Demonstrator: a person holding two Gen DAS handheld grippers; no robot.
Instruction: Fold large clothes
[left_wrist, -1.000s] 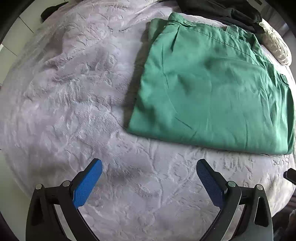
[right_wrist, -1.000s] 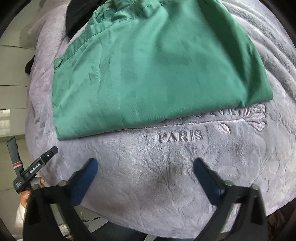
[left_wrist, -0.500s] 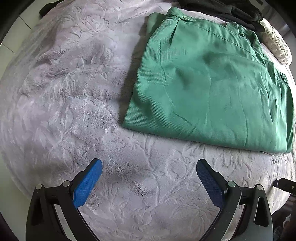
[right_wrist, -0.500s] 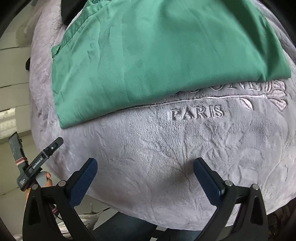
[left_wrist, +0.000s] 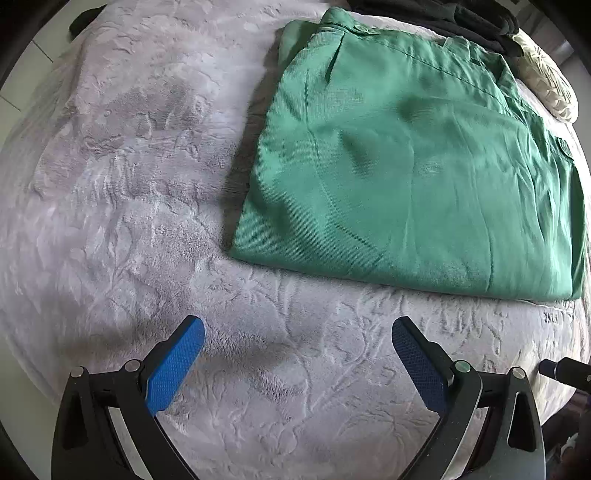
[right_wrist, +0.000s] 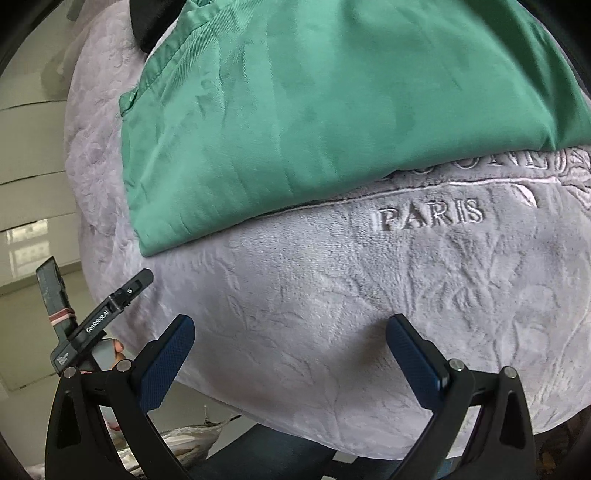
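A: Left gripper (left_wrist: 297, 349): fingers spread wide, nothing between them, only the grey blanket (left_wrist: 122, 206) beneath. Right gripper (right_wrist: 290, 345): same, parted and empty over the blanket's near edge.

B: And the garment?

A: Green trousers (left_wrist: 410, 173) lie folded flat, ahead of the left fingers and off to their right; ahead of the right fingers too, just past the stitched PARIS lettering (right_wrist: 432, 218). Likely spread flat so an edge can be pinched for another fold.

B: Beyond?

A: Dark clothing (left_wrist: 443, 18) touching the waistband.
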